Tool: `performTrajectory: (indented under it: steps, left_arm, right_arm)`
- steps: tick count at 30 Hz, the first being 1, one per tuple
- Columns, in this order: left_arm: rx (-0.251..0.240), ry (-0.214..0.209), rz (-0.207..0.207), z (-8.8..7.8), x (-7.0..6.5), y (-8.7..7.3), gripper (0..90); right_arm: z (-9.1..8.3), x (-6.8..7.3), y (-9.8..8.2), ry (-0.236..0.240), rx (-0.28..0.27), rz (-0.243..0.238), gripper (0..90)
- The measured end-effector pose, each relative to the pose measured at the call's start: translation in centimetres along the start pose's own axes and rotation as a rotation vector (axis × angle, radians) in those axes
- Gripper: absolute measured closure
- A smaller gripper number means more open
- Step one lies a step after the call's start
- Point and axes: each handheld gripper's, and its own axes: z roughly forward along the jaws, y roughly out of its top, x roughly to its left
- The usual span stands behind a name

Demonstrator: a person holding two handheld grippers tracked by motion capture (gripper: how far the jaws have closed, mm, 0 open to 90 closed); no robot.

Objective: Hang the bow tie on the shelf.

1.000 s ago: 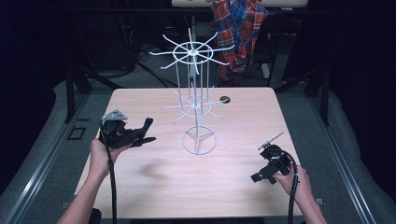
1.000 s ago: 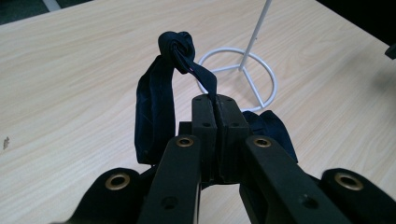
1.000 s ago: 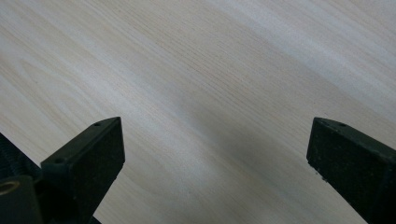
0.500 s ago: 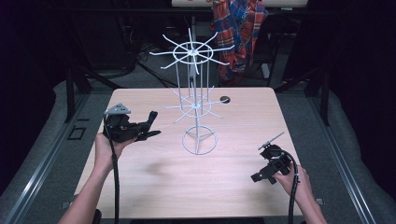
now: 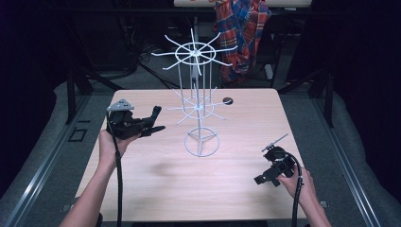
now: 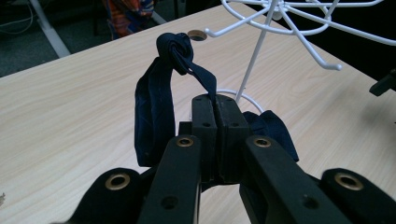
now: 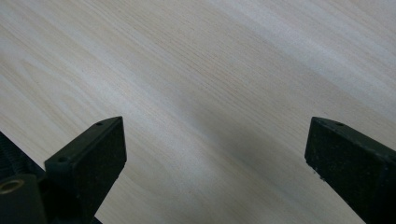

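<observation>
The pale wooden tabletop [image 5: 156, 189] carries a white wire rack [image 5: 200, 113], taken here as the landmark: a thin upright pole on a ring base, with a wide wheel of hooked spokes at the top and a smaller wheel lower down. Behind the rack, beyond the tabletop's far edge, a plaid cloth [image 5: 243, 28] of red, blue and white hangs in the dark background. Just right of the rack's lower wheel, a round hole [image 5: 228, 100] sits in the tabletop.

To the left of the rack, the left tongs [image 5: 153, 121] are held above the tabletop in the person's left hand [image 5: 111, 142], pointing toward the pole, with a grey three-cornered plate on top. In the left gripper view the jaws are pressed together, pinching a dark blue strap [image 6: 156, 102] of fabric; it loops up to a knot above the jaw tips, and more of it bunches to the right of the jaws. The rack's pole and ring base stand just beyond it.

To the right of the rack and nearer the person, the right tongs [image 5: 268, 176] rest low by the tabletop in the right hand [image 5: 295, 182]. In the right gripper view the jaws stand wide apart over bare wood, holding nothing.
</observation>
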Motion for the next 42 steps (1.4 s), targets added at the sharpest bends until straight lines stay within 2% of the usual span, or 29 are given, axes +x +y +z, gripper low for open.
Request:
performTrajectory:
  steps: [4, 5, 9, 10, 13, 14, 17, 18, 19, 20, 23, 25, 28, 30, 32, 35, 40, 41, 42]
  left_arm:
    - [-0.008, 0.0, -0.002, 0.0, 0.1, 0.2, 87.8]
    - [-0.009, -0.002, -0.004, 0.1, 0.1, 0.3, 87.8]
    - [-0.02, -0.006, -0.001, 0.1, 0.1, 0.6, 87.8]
    - [-0.024, -0.006, 0.007, 0.4, 0.0, 0.8, 87.8]
    - [-0.029, -0.01, 0.017, 0.7, -0.2, 1.1, 87.8]
    - [-0.025, -0.01, 0.026, 0.9, -0.3, 1.2, 87.7]
    - [-0.033, -0.016, 0.032, 1.1, -0.4, 1.4, 87.8]
    - [-0.036, -0.015, 0.031, 1.1, -0.4, 1.5, 87.8]
    - [-0.04, -0.015, 0.032, 1.1, -0.5, 1.5, 87.8]
    - [-0.044, -0.018, 0.035, 1.1, -0.5, 1.6, 87.7]
    - [-0.055, -0.018, 0.052, 1.1, -0.7, 1.9, 87.8]
    - [-0.065, -0.022, 0.055, 1.1, -0.7, 2.2, 87.7]
    - [-0.071, -0.027, 0.06, 1.1, -0.7, 2.4, 87.7]
    - [-0.079, -0.027, 0.068, 1.2, -0.8, 2.6, 87.8]
    - [-0.083, -0.029, 0.07, 1.3, -0.9, 2.7, 87.7]
    - [-0.09, -0.034, 0.076, 1.3, -1.1, 2.9, 87.7]
    - [-0.095, -0.04, 0.081, 1.5, -1.2, 2.8, 87.7]
    - [-0.094, -0.04, 0.081, 1.6, -1.1, 2.8, 87.8]
    - [-0.095, -0.042, 0.081, 1.6, -1.1, 2.8, 87.7]
  right_arm:
    - [0.0, 0.0, 0.0, -0.005, 0.005, -0.001, 5.1]
    - [0.1, 0.1, -0.1, -0.013, -0.014, 0.017, 5.1]
    - [0.0, 0.0, 0.0, -0.005, 0.004, -0.001, 5.2]
    - [-0.1, -0.1, 0.0, -0.024, 0.018, -0.01, 5.2]
    - [0.1, -0.1, 0.0, -0.003, 0.001, 0.006, 5.2]
    - [0.0, -0.1, 0.0, -0.009, 0.009, 0.006, 5.2]
    - [0.1, 0.1, 0.0, -0.011, -0.011, 0.02, 5.2]
    - [0.0, 0.0, 0.0, -0.006, 0.01, 0.001, 5.2]
    - [0.1, 0.2, -0.1, -0.021, -0.005, 0.021, 5.2]
    - [0.0, 0.0, 0.0, -0.014, 0.013, 0.001, 5.2]
    - [-0.2, -0.1, -0.1, -0.01, 0.021, -0.01, 5.4]
    - [0.0, -0.1, -0.1, -0.022, 0.005, 0.008, 5.4]
    - [0.0, -0.2, 0.0, -0.016, 0.018, 0.001, 5.4]
    - [0.0, 0.0, -0.1, 0.004, -0.001, 0.015, 5.4]
    - [0.1, -0.1, -0.1, -0.014, 0.002, 0.012, 5.4]
    - [0.0, -0.1, 0.0, -0.008, 0.019, 0.001, 5.4]
    - [0.2, 0.1, 0.0, 0.006, -0.008, 0.021, 5.5]
    - [0.1, -0.1, 0.1, -0.003, 0.017, 0.003, 5.5]
    - [0.1, -0.1, 0.1, -0.005, 0.017, 0.002, 5.5]
